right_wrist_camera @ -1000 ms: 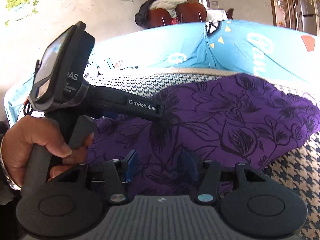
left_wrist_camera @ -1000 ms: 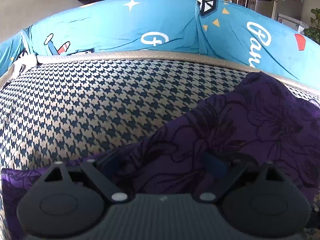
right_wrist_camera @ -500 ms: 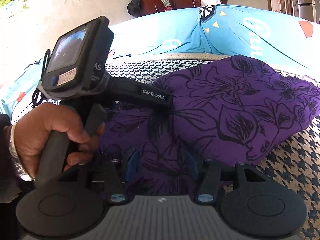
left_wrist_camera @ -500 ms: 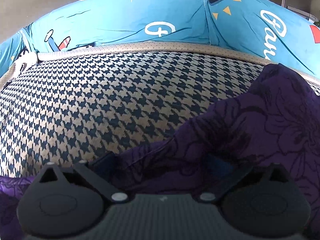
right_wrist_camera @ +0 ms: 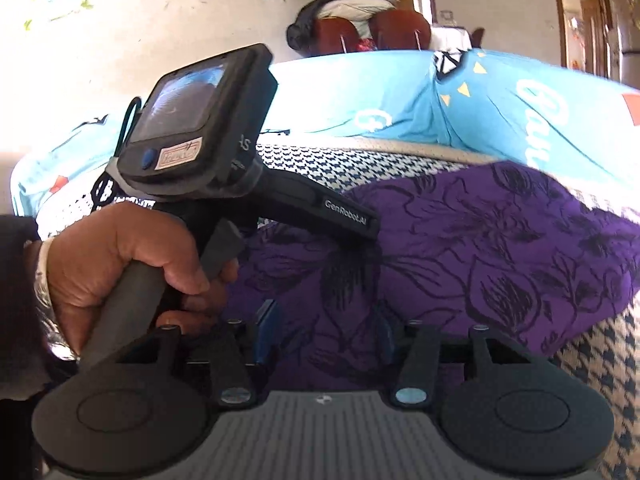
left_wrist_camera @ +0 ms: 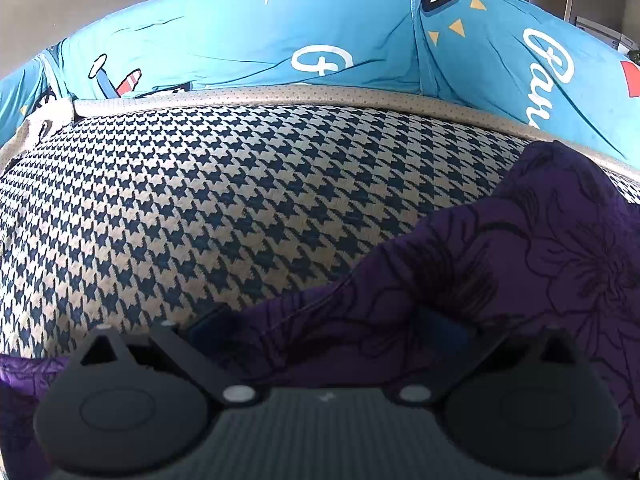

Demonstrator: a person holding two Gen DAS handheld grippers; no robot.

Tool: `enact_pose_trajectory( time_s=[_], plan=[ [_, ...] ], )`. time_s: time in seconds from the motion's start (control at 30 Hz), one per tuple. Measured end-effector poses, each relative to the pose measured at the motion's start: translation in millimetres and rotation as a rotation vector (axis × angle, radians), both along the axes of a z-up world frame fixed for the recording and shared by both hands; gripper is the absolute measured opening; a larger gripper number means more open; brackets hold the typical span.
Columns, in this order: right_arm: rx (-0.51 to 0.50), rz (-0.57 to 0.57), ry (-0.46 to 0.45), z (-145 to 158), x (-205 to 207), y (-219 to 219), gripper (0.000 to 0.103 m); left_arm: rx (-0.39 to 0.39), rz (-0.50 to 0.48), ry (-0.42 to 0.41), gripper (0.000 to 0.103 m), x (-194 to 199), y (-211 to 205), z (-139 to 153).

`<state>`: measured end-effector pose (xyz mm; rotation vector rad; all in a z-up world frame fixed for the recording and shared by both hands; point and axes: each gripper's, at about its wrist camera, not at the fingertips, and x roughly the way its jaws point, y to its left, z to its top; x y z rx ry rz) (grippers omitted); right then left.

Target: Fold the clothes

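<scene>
A purple garment [right_wrist_camera: 460, 256] with a black flower print lies in a heap on the houndstooth seat [left_wrist_camera: 224, 208]. My left gripper [left_wrist_camera: 324, 324] stands wide open low over the garment's near edge [left_wrist_camera: 500, 264], a fold of cloth lying loose between its blue pads [left_wrist_camera: 208, 330]. My right gripper [right_wrist_camera: 324, 334] sits at the heap's front. Its jaws are closing with a hump of purple cloth between them, and no firm pinch shows. A hand [right_wrist_camera: 120, 264] holds the left gripper's black housing [right_wrist_camera: 200, 132], whose front end dips into the garment; its fingertips are hidden there.
Blue printed cushions [left_wrist_camera: 320, 48] line the back of the seat, with a beige piped rim [left_wrist_camera: 304, 94] in front of them. Bare houndstooth fabric spreads to the left of the garment. Chairs piled with clothes [right_wrist_camera: 360, 24] and doorways stand far behind.
The left jaws spread a little wider and the cloth edge slid down and right in that view. The right jaws narrowed around the cloth, and the right view rolled slightly.
</scene>
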<state>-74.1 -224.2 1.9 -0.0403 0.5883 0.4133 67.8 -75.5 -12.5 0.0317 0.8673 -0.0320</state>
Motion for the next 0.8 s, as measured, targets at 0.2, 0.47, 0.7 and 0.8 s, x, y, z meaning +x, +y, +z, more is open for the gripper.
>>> enact_pose_trajectory(
  time_s=[0.2, 0.47, 0.7, 0.8],
  plan=[
    [-0.02, 0.02, -0.014, -1, 14, 10, 0.024, 0.011, -0.011, -0.006, 0.101, 0, 0, 1],
    [0.048, -0.065, 0.118, -14, 29, -5, 0.017, 0.016, -0.009, 0.001, 0.102, 2, -1, -2],
    [0.102, -0.076, 0.159, -16, 19, -24, 0.014, 0.022, -0.008, -0.002, 0.103, 3, -2, -5],
    [0.102, -0.078, 0.171, -15, 15, -27, 0.014, 0.026, -0.006, -0.004, 0.103, 3, -2, -5]
  ],
)
